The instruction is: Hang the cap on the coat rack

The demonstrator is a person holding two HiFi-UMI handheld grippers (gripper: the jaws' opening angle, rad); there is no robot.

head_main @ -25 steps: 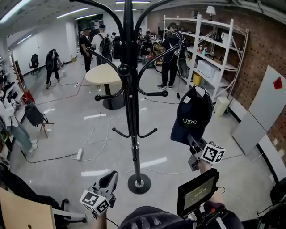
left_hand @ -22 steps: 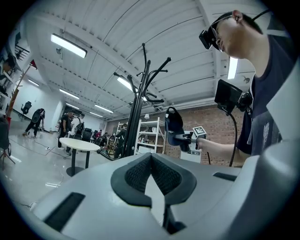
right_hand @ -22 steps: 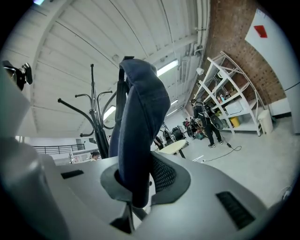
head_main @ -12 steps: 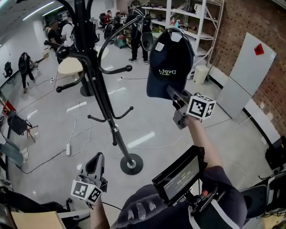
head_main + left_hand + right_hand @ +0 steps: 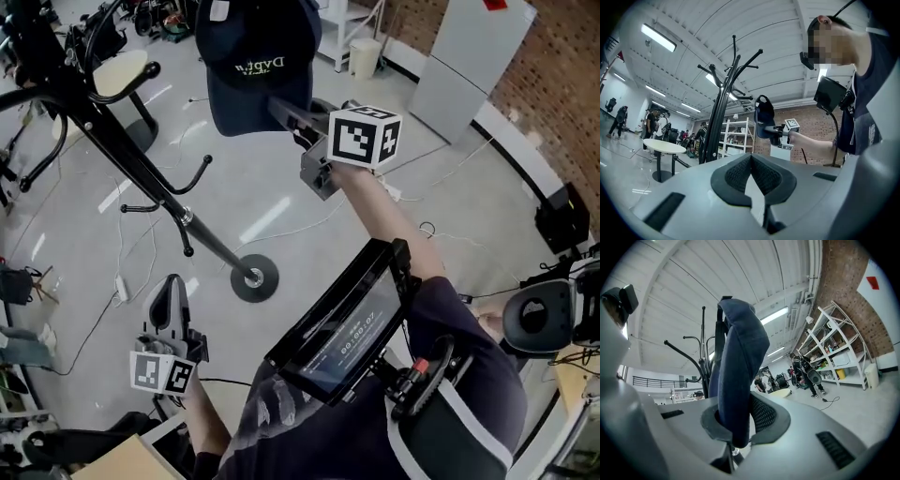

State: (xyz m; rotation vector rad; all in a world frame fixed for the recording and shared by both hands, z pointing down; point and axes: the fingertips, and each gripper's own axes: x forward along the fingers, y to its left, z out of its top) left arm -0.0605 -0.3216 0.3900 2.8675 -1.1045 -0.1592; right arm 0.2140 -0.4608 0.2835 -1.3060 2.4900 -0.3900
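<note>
the tall black metal coat rack (image 5: 155,183) slants across the left of the head view, and the navy fabric cap (image 5: 253,56) has been lifted higher than a second ago, up toward the rack's upper arms. it touches no hook, so hanging looks close but not yet done. the right gripper (image 5: 286,112) has its jaws clamped on the cap's lower edge. the left gripper (image 5: 171,300) hangs low, jaws together on nothing. a small pale bin (image 5: 364,58) stands beyond, contents unseen.
</note>
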